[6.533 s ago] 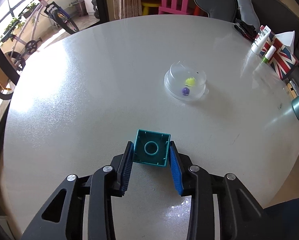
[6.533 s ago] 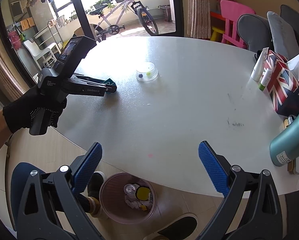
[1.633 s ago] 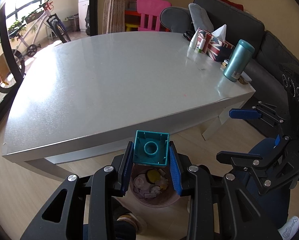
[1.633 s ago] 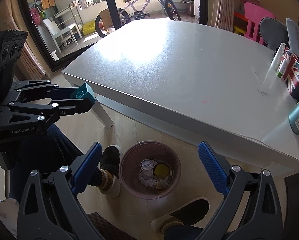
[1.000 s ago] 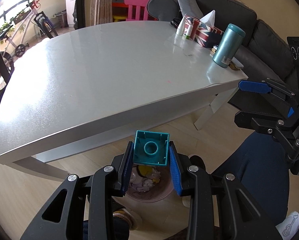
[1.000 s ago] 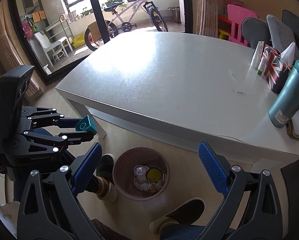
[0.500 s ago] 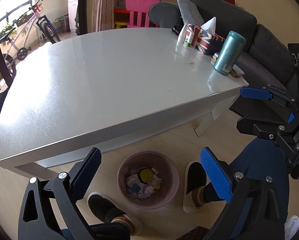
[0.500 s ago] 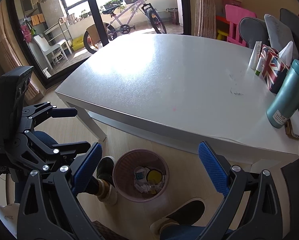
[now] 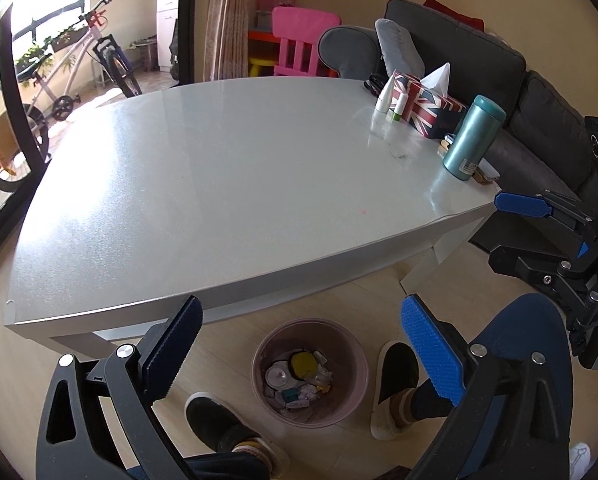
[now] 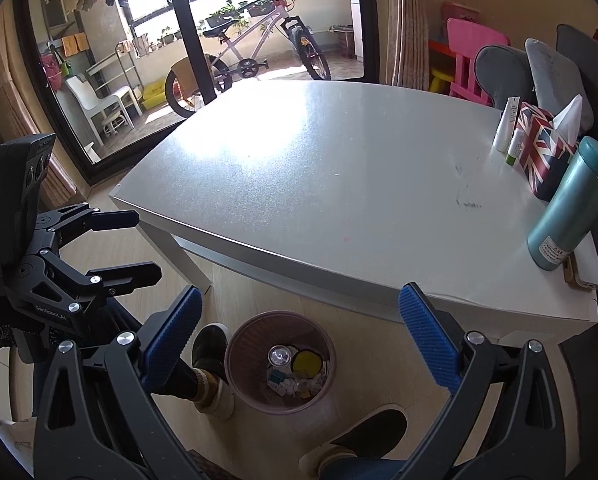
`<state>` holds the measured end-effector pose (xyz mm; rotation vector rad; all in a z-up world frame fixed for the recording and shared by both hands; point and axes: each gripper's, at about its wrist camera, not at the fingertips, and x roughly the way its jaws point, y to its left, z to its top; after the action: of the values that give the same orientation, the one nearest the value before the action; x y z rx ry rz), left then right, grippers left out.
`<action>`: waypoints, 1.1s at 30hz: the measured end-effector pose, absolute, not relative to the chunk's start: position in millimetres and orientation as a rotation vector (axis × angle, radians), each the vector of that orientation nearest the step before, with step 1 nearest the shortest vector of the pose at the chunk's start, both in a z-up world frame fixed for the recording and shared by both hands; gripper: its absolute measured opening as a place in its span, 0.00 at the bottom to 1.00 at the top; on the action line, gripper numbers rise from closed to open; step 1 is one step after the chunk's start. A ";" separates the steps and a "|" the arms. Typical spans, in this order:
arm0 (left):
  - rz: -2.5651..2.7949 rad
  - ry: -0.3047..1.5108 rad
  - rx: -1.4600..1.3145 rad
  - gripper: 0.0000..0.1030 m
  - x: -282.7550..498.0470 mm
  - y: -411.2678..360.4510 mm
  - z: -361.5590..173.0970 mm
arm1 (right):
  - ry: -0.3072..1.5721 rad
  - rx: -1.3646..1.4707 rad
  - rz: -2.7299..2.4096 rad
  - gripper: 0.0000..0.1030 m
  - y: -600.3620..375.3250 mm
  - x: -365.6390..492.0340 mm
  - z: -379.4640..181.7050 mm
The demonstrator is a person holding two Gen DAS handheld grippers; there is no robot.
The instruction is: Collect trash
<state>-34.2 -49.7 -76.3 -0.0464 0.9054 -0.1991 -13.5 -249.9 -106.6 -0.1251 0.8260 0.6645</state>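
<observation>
The left gripper (image 9: 297, 344) gapes empty above the bin (image 9: 259, 354), the teal block (image 9: 290, 395) lying inside; the right gripper (image 10: 299, 330) hangs open too, and could knock the bench (image 10: 339, 184) edge if raised carelessly

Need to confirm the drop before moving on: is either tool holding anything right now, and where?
Nothing is held. The left tool and the right tool are both open and empty above the bin.

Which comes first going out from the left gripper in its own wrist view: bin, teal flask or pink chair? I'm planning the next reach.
1. Bin, on the floor just below the open left gripper.
2. Teal flask, table's right corner.
3. Pink chair, beyond the table.
</observation>
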 end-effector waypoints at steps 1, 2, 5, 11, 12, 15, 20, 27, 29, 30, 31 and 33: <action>-0.198 0.901 -0.043 0.93 -33.3 -47.9 -73.4 | 0.818 -0.126 0.664 0.94 -249.6 -11.7 -103.3; -0.194 0.896 -0.038 0.93 -31.9 -46.3 -70.0 | 0.811 -0.125 0.663 0.94 -249.0 -9.6 -99.7; -0.173 0.885 -0.021 0.93 -26.4 -40.8 -59.6 | 0.796 -0.121 0.666 0.94 -247.2 -1.8 -88.9; -0.154 0.835 -0.014 0.93 -17.9 -26.2 -33.2 | 0.769 -0.133 0.668 0.95 -241.8 13.1 -67.1; -0.152 0.826 -0.012 0.93 -16.4 -24.0 -28.9 | 0.764 -0.132 0.671 0.96 -241.3 15.8 -63.3; -0.159 0.808 -0.011 0.93 -11.4 -17.7 -17.9 | 0.742 -0.144 0.662 0.96 -238.9 20.9 -52.9; -0.157 0.782 -0.019 0.93 -1.8 -9.3 -6.1 | 0.720 -0.129 0.662 0.96 -236.5 31.5 -37.1; -0.125 0.764 -0.042 0.94 10.1 0.7 5.5 | 0.692 -0.132 0.663 0.96 -234.3 38.5 -22.4; -0.129 0.774 -0.045 0.94 13.5 2.8 5.7 | 0.688 -0.131 0.663 0.97 -234.0 39.6 -20.9; -0.126 0.775 -0.044 0.94 13.4 4.2 5.7 | 0.687 -0.130 0.664 0.97 -233.8 40.4 -20.2; -0.123 0.774 -0.042 0.94 14.0 4.2 5.9 | 0.685 -0.131 0.663 0.97 -234.7 40.8 -20.2; -0.109 0.772 -0.034 0.94 14.4 4.0 6.6 | 0.685 -0.134 0.661 0.97 -234.3 41.9 -19.6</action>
<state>14.4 4.0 6.6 -0.0335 0.7718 -0.1087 41.9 -234.3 -19.6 -0.1338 0.6846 0.6610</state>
